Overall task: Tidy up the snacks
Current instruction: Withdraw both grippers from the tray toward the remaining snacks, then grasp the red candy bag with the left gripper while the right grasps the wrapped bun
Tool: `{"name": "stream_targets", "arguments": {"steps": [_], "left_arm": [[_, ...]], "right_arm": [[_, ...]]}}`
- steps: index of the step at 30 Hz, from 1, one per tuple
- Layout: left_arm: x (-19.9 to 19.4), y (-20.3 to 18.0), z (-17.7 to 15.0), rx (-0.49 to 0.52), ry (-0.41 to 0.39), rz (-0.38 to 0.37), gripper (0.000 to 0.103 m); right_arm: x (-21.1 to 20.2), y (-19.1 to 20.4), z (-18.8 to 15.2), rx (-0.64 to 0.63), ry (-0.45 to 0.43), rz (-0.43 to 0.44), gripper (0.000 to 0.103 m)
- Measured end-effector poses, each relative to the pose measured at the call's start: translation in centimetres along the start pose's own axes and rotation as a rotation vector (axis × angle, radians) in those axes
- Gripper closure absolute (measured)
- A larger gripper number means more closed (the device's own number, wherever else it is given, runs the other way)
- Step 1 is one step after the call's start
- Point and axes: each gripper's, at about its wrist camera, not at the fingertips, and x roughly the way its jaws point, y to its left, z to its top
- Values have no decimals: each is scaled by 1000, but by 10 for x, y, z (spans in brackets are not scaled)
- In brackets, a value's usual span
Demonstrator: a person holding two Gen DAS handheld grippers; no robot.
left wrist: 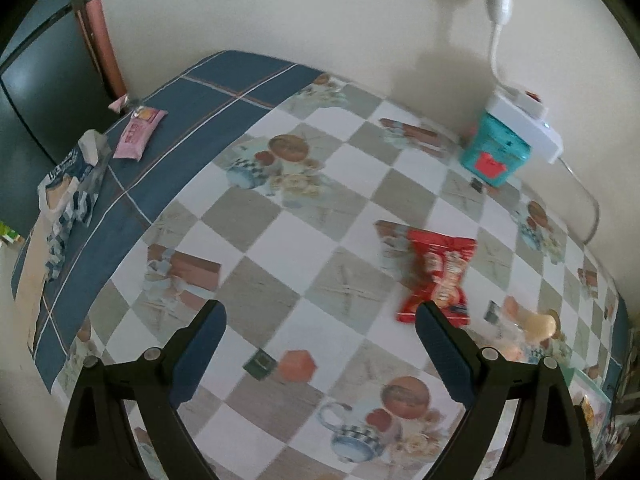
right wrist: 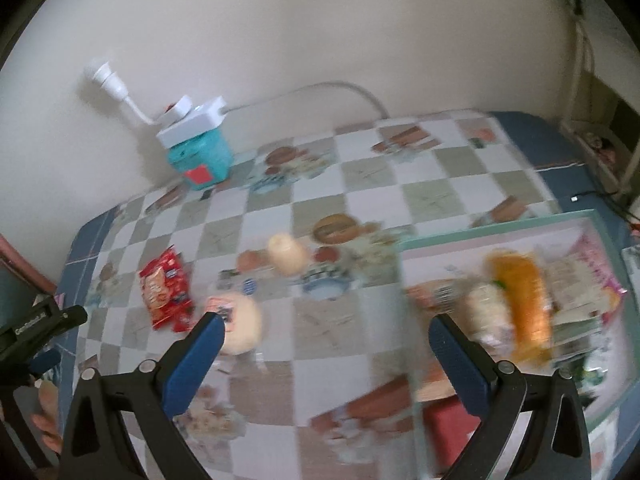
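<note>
A red snack packet [left wrist: 438, 276] lies on the checkered tablecloth, just beyond the right finger of my left gripper [left wrist: 320, 340], which is open and holds nothing. The same red packet [right wrist: 166, 290] shows to the left in the right wrist view. Near it lie two pale round wrapped buns [right wrist: 244, 322] [right wrist: 286, 254]. My right gripper [right wrist: 324, 352] is open and empty, hovering between the nearer bun and a clear bin with a teal rim [right wrist: 480, 228]. Inside the bin are an orange packet [right wrist: 520, 300] and several other snacks, blurred.
A teal box [left wrist: 494, 152] with a white power strip [left wrist: 528, 128] on top stands by the wall. A pink packet [left wrist: 140, 136] and a blue-and-white packet [left wrist: 68, 192] lie on the blue border at the table's far left edge. A dark chair stands beyond that edge.
</note>
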Motion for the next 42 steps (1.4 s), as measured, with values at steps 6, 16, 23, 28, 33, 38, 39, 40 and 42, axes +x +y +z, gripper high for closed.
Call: {"name": "stream_targets", "arguments": {"steps": [6,16,23,28,33,38,39,40,42], "left_arm": [[22,19,4,-35,39,-31,7],[48,-1,-1,-3,95,-138,7],[62,-33,3,23,147,-226,7],[56,-54,19,50,98,-227,8],[66,-70,23,76,98,-218,9],[85,-77,18,82,135,-216,28],[88,-77,16,78,141,-218,29],[91,-77,15,73,147,-221,29],[93,-78,13,70,151,-226,36]], "right_arm": [[20,27,-8,-4,29,40,0],[51,40,-15,-7,66,41,0],[70,39,-10,42,91,75,0],[83,42,-6,58,105,96,1],[90,48,-5,66,113,122,2],[87,52,-1,63,100,159,2],[86,53,0,58,96,154,2],[86,54,1,54,93,148,4],[88,54,1,59,96,148,9]]}}
